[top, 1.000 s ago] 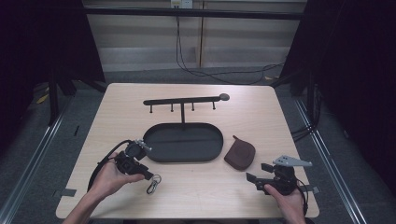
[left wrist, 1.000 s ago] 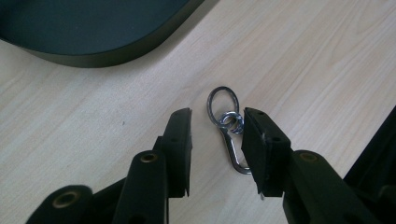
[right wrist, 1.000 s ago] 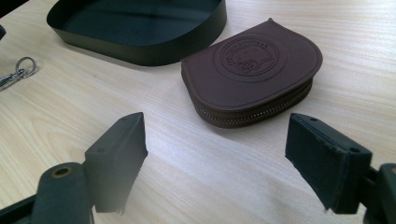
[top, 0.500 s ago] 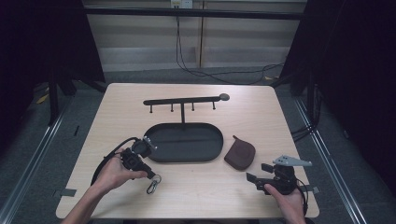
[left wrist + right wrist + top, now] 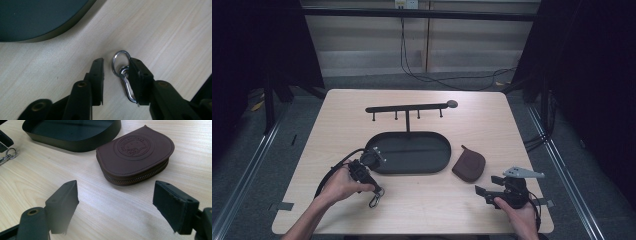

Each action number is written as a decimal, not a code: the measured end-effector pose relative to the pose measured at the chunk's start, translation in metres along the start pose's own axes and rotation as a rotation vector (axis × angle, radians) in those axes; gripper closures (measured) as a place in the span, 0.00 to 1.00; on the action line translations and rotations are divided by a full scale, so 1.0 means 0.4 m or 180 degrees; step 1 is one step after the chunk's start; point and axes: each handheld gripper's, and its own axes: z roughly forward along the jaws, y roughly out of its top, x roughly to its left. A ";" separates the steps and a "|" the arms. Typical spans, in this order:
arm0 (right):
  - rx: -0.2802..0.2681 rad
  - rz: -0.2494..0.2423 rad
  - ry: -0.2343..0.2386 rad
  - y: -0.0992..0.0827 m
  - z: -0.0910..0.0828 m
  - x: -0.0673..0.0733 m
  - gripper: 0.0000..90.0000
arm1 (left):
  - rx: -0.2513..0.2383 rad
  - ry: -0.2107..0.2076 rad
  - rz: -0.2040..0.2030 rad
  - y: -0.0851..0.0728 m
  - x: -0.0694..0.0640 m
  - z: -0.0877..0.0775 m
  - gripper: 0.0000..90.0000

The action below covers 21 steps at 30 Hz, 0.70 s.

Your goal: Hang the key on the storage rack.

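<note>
Near the front left corner of the table (image 5: 337,112), the left hand (image 5: 339,184) holds the left gripper (image 5: 115,77) low over the wood, its jaws parted with a narrow gap between them. A silver key clip (image 5: 123,72) lies flat on the table in that gap: its round ring sits just past the tip of the jaw on the right of the left gripper view, and its elongated clasp runs back along that jaw's inner face, touching or nearly touching it (the other jaw stands clear of the metal). In the high view the clip rests just in front of the gripper, toward the front edge, and a black cable (image 5: 332,172) loops out from the gripper to the left. Just behind it, at the middle of the table, lies a dark oval tray (image 5: 439,159), and beyond the tray stands a black rack (image 5: 407,108) with small pegs along a bar. Right of the tray, just beside its end, a brown zipped leather pouch (image 5: 136,155) with an embossed round emblem rests flat. Near the front right corner the right hand (image 5: 518,212) holds the right gripper (image 5: 115,206), jaws spread wide and gripping nothing, aimed at the pouch, which lies a little beyond the fingertips.
</note>
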 end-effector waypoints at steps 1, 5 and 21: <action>0.0003 0.0004 -0.0004 0.000 0.000 0.000 0.22 | 0.0048 0.0015 0.0011 0.003 0.002 0.005 0.67; 0.0020 0.0006 -0.0009 0.000 0.001 0.000 0.22 | 0.0129 -0.0058 0.0053 0.011 0.000 0.019 0.69; 0.0036 0.0021 -0.0020 -0.001 0.002 -0.001 0.22 | 0.0231 -0.0197 0.0296 0.023 -0.031 0.007 0.97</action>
